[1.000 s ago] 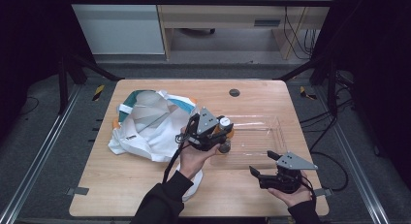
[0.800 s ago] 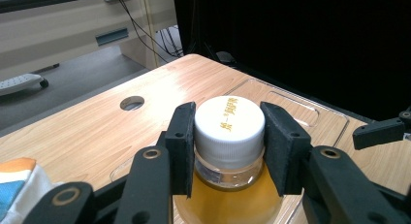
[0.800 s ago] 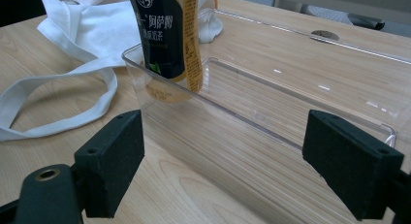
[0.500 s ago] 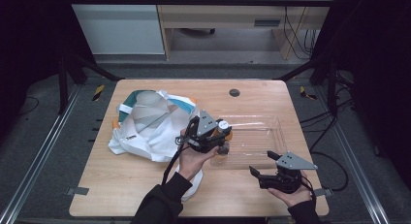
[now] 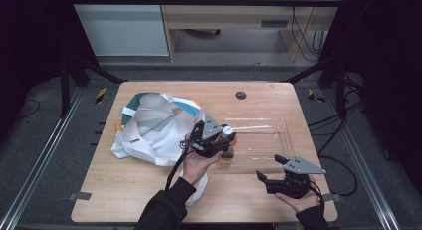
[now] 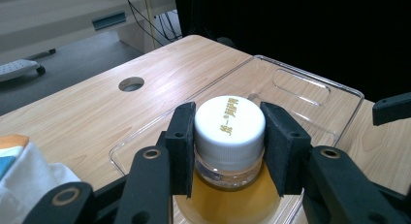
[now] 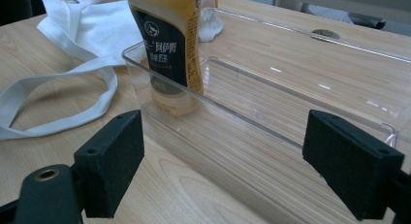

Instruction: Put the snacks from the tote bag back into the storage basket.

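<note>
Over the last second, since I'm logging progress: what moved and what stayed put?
The left gripper, fingers shut on the bottle, lowered it slightly into the clear tray. The right gripper stayed open beside the tray; the white bag did not move.

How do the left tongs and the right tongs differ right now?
The left tongs are shut on the white cap of the amber plastic bottle, while the right tongs stand open and hold nothing. The left tongs sit over the clear plastic tray; the right tongs hang outside its near wall. Both have black padded jaws.
</note>
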Action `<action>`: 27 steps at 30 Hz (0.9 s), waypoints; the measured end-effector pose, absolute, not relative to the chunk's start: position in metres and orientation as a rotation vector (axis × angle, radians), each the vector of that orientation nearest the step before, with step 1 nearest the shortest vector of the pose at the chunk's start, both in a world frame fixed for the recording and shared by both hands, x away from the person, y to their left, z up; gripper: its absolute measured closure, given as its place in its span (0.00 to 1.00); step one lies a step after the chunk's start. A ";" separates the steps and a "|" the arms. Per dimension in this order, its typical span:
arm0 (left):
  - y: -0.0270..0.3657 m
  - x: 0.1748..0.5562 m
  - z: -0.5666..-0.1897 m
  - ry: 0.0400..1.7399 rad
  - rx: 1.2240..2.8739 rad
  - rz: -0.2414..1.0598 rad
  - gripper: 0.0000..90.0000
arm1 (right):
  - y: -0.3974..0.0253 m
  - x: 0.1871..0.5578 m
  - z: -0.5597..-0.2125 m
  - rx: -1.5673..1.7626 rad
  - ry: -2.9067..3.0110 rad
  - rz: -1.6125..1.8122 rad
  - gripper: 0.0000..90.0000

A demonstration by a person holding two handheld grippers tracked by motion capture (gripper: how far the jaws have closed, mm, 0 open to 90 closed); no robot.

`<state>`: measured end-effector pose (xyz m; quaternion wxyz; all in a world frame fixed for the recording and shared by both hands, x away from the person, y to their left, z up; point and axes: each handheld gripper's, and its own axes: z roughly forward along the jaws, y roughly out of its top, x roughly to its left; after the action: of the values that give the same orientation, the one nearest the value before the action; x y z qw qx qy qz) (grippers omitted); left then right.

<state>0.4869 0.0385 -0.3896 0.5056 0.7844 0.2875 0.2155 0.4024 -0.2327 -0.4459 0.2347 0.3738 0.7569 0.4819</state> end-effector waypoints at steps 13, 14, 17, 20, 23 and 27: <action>0.041 0.487 -0.394 0.694 1.895 0.512 0.66 | -0.233 0.403 -0.446 1.026 2.077 1.322 0.17; 0.041 0.487 -0.395 0.691 1.894 0.512 0.66 | -0.233 0.403 -0.446 1.026 2.077 1.323 0.17; 0.040 0.486 -0.396 0.690 1.887 0.520 0.65 | -0.232 0.403 -0.446 1.029 2.078 1.321 0.17; 0.040 0.486 -0.396 0.690 1.883 0.525 0.65 | -0.232 0.403 -0.446 1.030 2.078 1.320 0.17; 0.040 0.486 -0.396 0.685 1.883 0.525 0.64 | -0.233 0.403 -0.447 1.030 2.078 1.321 0.17; 0.044 0.484 -0.390 0.678 1.855 0.533 0.55 | -0.233 0.403 -0.447 1.029 2.079 1.317 0.17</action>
<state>0.4839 0.0442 -0.3900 0.5210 0.7740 0.2829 0.2225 0.4031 -0.2326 -0.4469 0.2349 0.3749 0.7577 0.4798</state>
